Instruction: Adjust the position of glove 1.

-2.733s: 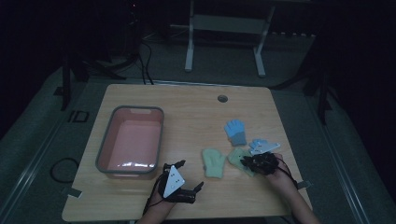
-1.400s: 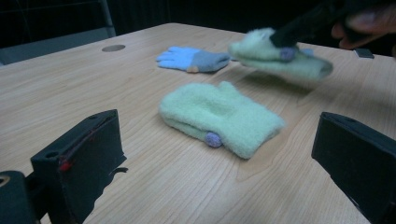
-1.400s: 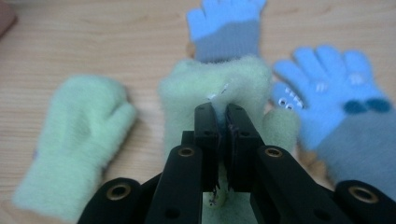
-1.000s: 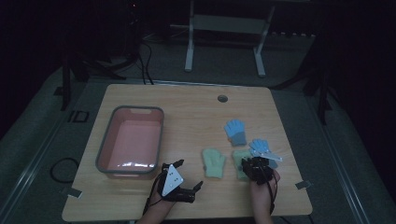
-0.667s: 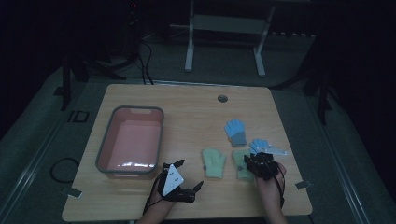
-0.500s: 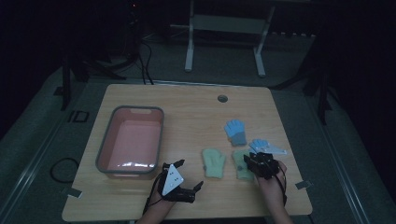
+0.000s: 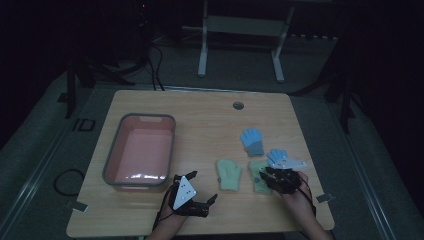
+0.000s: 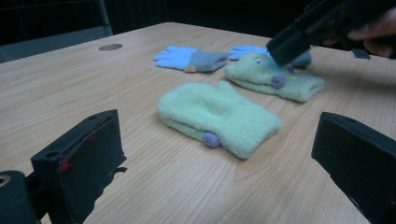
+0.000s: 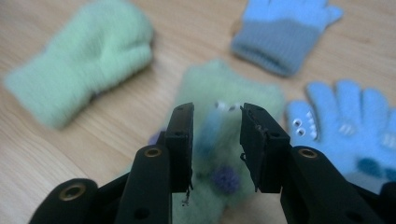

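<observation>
Two fuzzy green mittens lie near the table's front, one (image 7: 229,174) (image 8: 217,119) (image 9: 84,60) left of the other (image 7: 259,170) (image 8: 275,81) (image 9: 229,93). Two blue gloves lie behind them, one with a grey cuff (image 7: 252,141) (image 9: 285,28) and one with a face (image 7: 276,156) (image 9: 355,126). My right gripper (image 7: 266,176) (image 9: 216,112) (image 8: 299,37) hovers over the right green mitten. Its jaws have just been opening and stand a little apart; the mitten lies under the gap and the pads do not press on it. My left gripper (image 7: 202,186) (image 8: 217,135) rests wide open, facing the left mitten.
A pink tub with a grey rim (image 7: 112,165) stands at the table's left, just behind my left gripper. A round cable hole (image 7: 238,105) sits near the far edge. A white frame (image 7: 240,25) stands on the floor beyond the table.
My right gripper has shifted slightly over the right green mitten. The left gripper and the gloves have stayed where they were.
</observation>
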Demonstrator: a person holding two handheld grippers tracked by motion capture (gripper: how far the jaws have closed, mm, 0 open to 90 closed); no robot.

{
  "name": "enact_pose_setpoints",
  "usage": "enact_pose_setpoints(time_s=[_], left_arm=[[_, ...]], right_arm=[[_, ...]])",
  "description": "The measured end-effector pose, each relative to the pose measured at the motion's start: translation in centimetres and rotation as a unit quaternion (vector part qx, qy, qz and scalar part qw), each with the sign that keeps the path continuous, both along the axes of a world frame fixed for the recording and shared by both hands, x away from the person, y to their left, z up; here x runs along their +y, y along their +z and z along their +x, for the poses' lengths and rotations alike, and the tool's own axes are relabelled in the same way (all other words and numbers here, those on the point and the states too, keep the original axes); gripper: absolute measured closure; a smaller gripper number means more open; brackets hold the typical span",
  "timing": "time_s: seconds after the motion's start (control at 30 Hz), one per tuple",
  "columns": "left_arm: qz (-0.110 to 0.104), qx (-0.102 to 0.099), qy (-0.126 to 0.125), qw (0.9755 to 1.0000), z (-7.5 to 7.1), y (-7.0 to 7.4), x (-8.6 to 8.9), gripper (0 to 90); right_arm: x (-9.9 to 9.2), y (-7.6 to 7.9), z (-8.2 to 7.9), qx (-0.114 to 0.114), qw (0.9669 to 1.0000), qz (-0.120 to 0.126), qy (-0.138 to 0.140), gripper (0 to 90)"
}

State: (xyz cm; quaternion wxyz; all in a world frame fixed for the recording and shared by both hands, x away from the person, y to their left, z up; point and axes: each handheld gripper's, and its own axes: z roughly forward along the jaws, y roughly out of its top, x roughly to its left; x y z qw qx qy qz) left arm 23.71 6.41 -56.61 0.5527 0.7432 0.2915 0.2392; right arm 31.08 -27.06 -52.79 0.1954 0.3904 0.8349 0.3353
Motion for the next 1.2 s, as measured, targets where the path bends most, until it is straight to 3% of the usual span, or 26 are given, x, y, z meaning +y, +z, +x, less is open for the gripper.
enact_pose_setpoints(time_s=[0.13,0.27,0.37,0.5,0.67,0.8,0.97,1.2], left_arm=[[0.001,-0.002,0.000,1.0000,0.0,0.0,0.0,2.3],[0.001,-0.001,-0.001,1.0000,0.0,0.0,0.0,2.3],[0.000,0.000,-0.001,1.0000,0.0,0.0,0.0,2.3],[0.002,-0.001,-0.001,1.0000,0.0,0.0,-0.1,2.3],[0.002,-0.001,-0.001,1.0000,0.0,0.0,-0.1,2.3],[0.003,0.000,-0.001,1.0000,0.0,0.0,-0.1,2.3],[0.003,-0.001,0.001,1.0000,0.0,0.0,-0.1,2.3],[0.001,0.000,0.000,1.0000,0.0,0.0,-0.1,2.3]], right_arm=[[0.4,-1.3,-0.1,0.004,0.9999,-0.016,-0.004,63.8],[0.5,-1.9,-0.4,-0.009,0.9998,-0.019,-0.004,65.2],[0.7,-2.1,-0.6,-0.023,0.9994,-0.027,0.003,70.5],[0.8,-2.1,-0.6,-0.018,0.9994,-0.029,-0.001,81.6],[1.1,-1.7,-0.5,-0.010,0.9994,-0.024,-0.022,85.4],[1.2,-0.1,-0.6,-0.024,0.9990,-0.012,-0.035,85.4],[1.6,3.2,-0.8,-0.053,0.9976,0.017,-0.042,85.4],[3.9,6.6,-1.2,-0.081,0.9953,0.027,-0.046,85.5]])
